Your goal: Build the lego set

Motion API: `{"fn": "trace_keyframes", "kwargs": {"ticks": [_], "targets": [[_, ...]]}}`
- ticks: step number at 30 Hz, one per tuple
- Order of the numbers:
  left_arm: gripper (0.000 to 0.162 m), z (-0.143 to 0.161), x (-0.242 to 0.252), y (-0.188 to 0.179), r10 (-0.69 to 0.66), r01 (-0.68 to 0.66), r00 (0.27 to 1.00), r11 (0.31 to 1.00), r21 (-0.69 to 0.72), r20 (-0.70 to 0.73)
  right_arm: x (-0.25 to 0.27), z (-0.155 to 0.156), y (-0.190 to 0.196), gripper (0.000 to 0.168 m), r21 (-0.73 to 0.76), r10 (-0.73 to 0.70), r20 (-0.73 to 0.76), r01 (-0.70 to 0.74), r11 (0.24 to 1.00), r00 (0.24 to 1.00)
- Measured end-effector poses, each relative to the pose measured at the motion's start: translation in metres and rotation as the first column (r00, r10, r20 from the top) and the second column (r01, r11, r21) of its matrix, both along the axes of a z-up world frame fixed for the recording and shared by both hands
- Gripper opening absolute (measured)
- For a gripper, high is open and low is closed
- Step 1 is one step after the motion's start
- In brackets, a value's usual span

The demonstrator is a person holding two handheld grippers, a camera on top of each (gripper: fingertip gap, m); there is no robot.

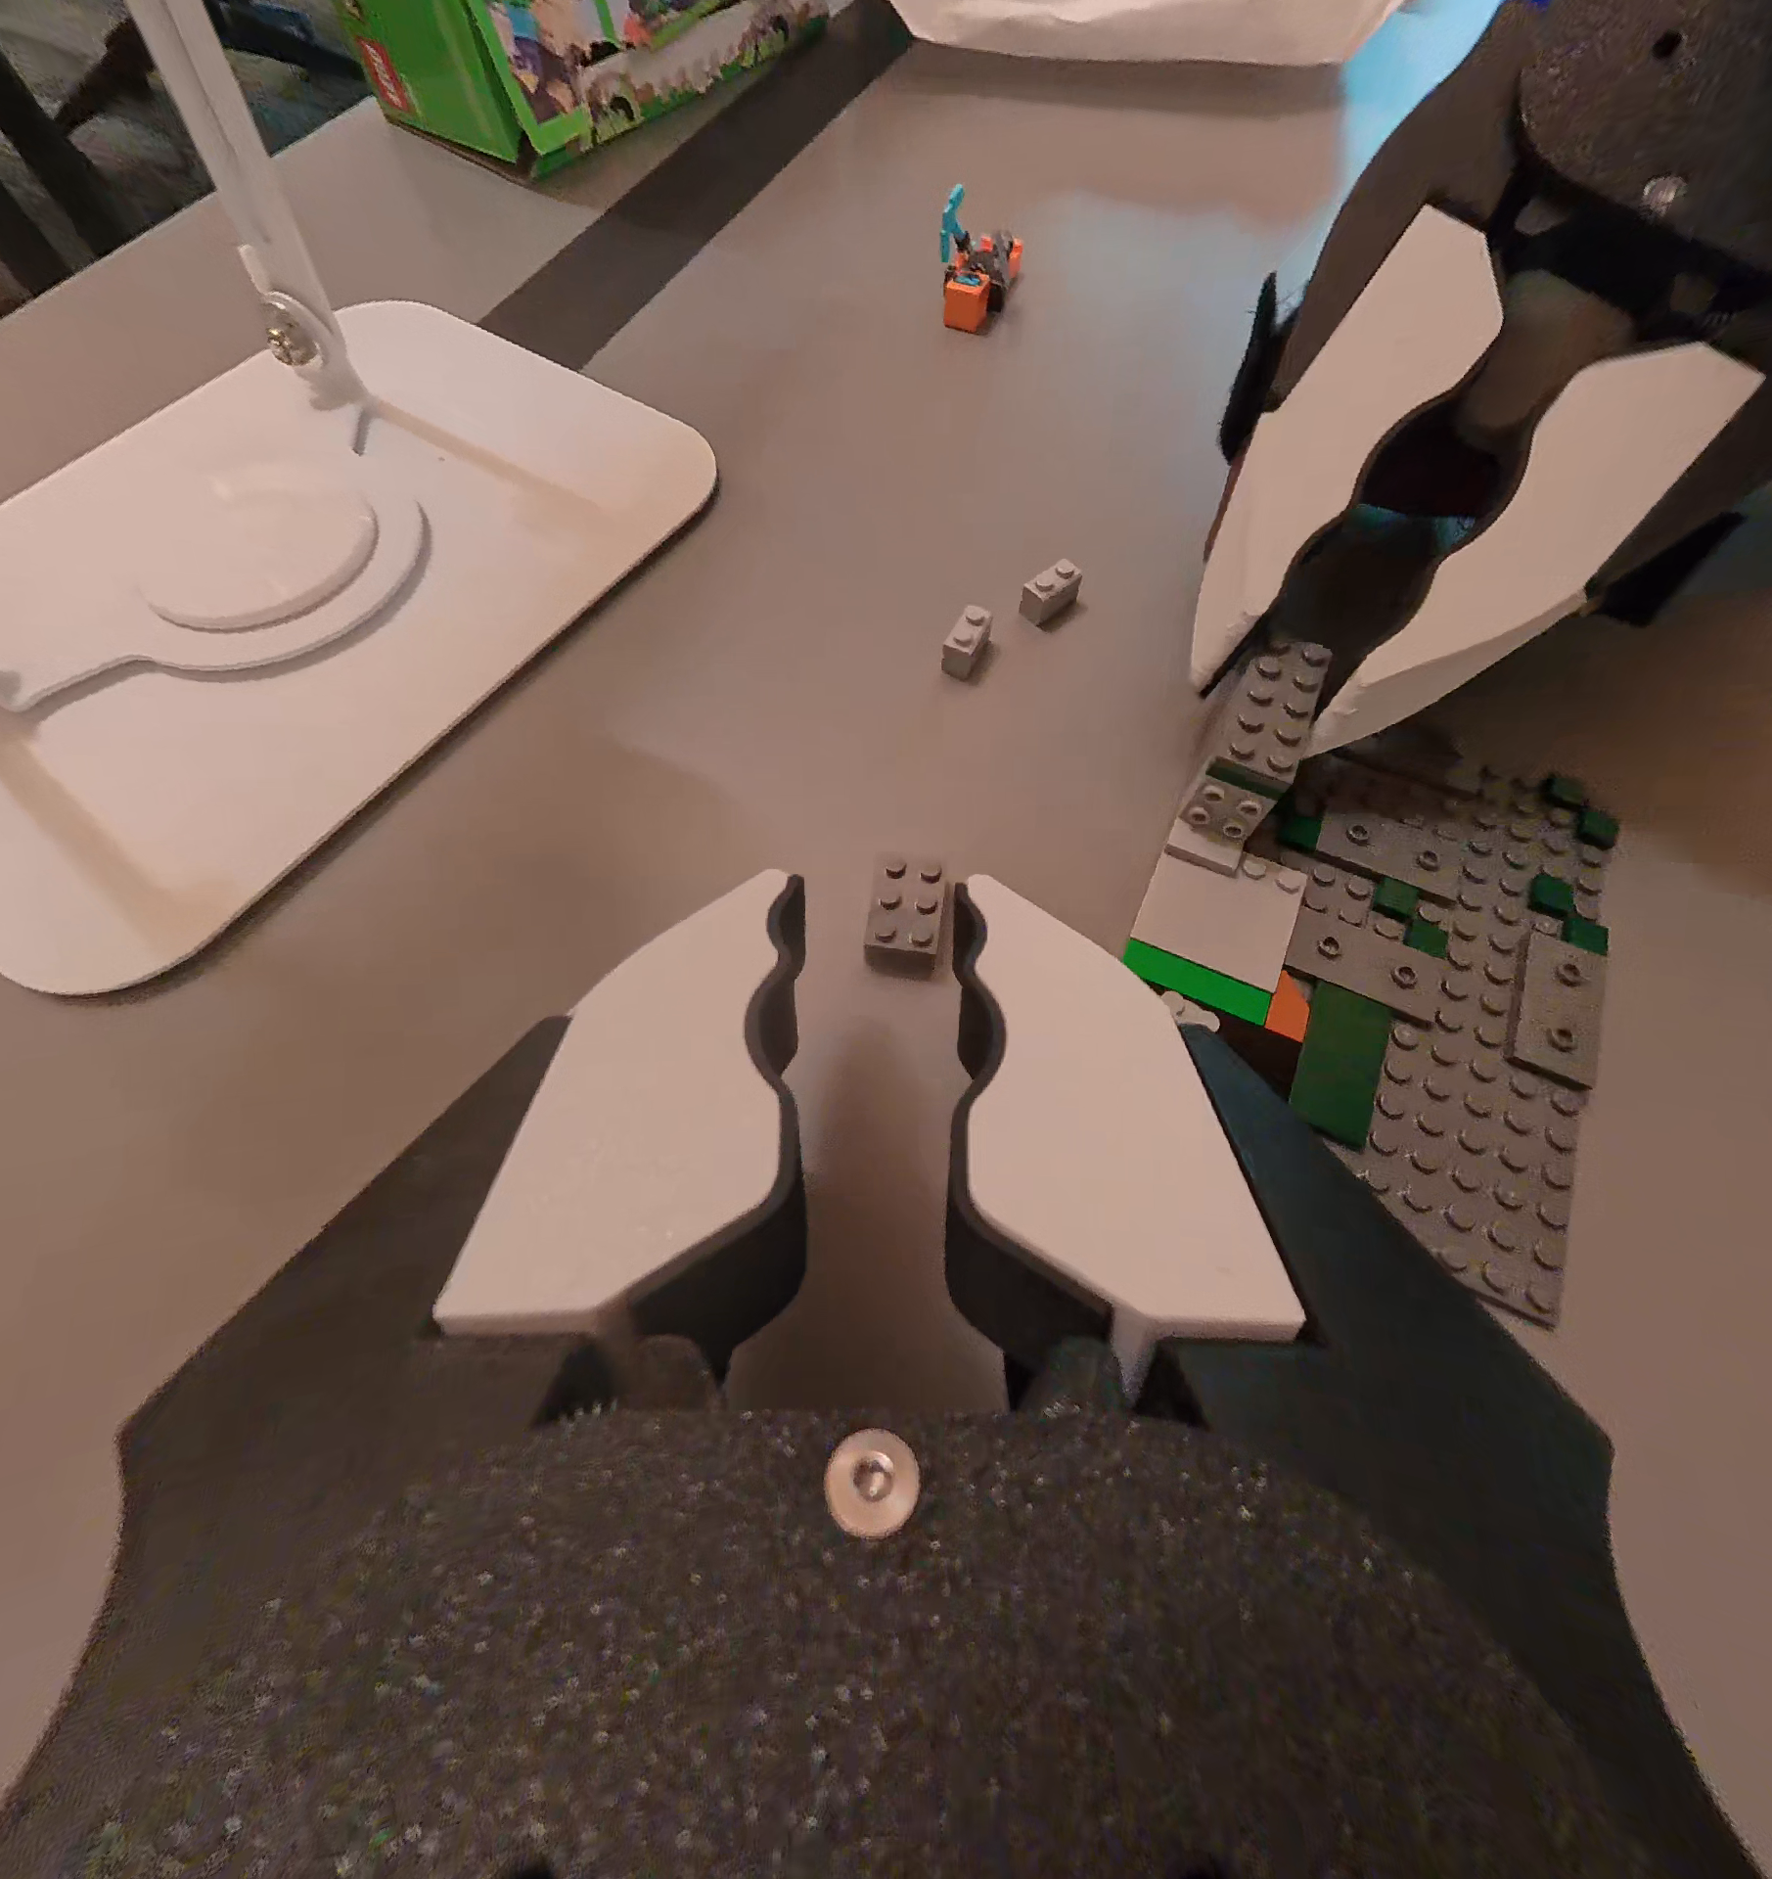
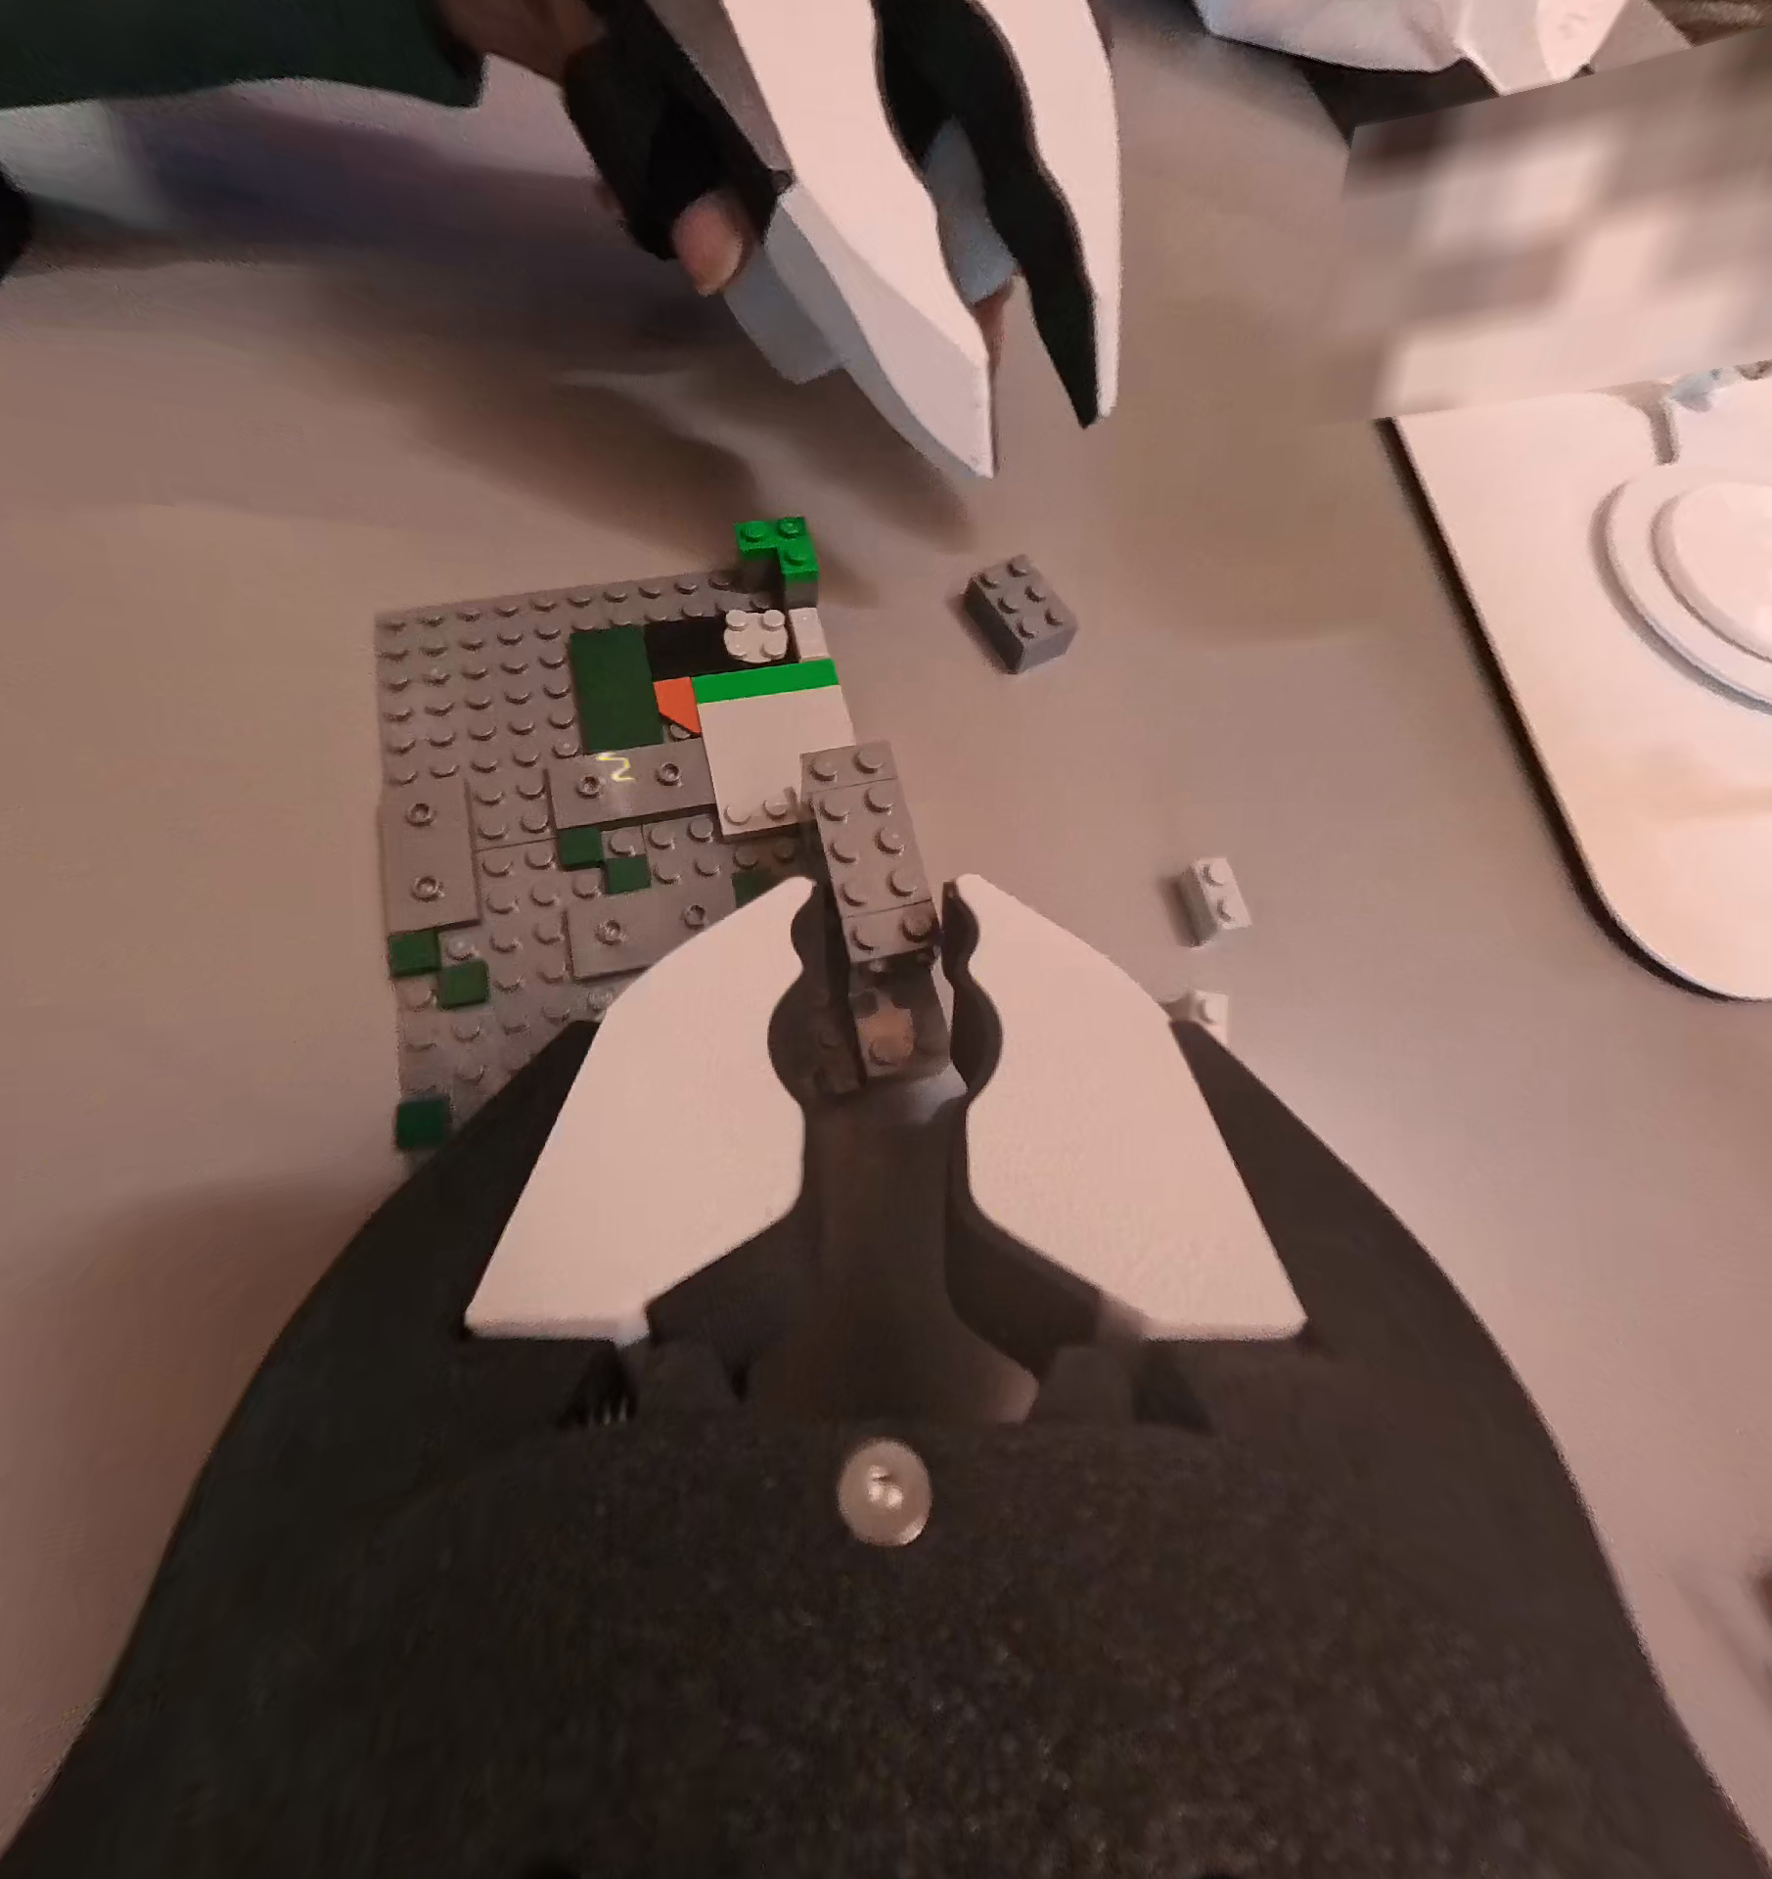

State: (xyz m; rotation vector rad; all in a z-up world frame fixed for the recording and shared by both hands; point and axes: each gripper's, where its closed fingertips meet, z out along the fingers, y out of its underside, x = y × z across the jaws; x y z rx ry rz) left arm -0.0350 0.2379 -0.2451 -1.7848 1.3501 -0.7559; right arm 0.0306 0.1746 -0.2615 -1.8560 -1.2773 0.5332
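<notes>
On the bench, the left gripper (image 1: 879, 920) hangs spread over a loose grey brick (image 1: 905, 927). The right gripper (image 2: 876, 920) clamps a stud strip (image 2: 866, 844) at the baseplate (image 2: 475, 712) edge. A skewed closure could flick the brick away.

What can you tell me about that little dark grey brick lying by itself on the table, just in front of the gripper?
The dark grey brick is a small plastic block with six round studs on top, two across and three along. It lies flat and studs-up on the grey table, apart from the baseplate. The left gripper is open around it, a finger on each side, with a gap visible on the left and the right finger very close.
</notes>
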Motion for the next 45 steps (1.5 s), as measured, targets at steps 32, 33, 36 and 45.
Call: {"fn": "trace_keyframes", "kwargs": {"ticks": [32,33,36,45], "targets": [[0.016,0.022,0.047,-0.088,-0.448,0.455,0.879,0.89,0.006,-0.164,-0.011,0.001,-0.023,0.018,-0.04,0.155,-0.063,-0.158,0.987,0.986],[0.016,0.018,0.05,-0.09,-0.45,0.458,0.875,0.889,0.001,-0.181,-0.01,0.001,-0.023,0.018,-0.047,0.15,-0.06,-0.152,0.987,0.987],[0.016,0.007,0.054,-0.088,-0.441,0.448,0.869,0.894,-0.02,-0.222,-0.008,0.002,-0.023,0.023,-0.053,0.139,-0.049,-0.142,0.989,0.989],[0.016,0.001,0.055,-0.088,-0.433,0.439,0.868,0.898,-0.033,-0.244,-0.007,0.005,-0.025,0.024,-0.045,0.142,-0.057,-0.145,0.988,0.988]]}}
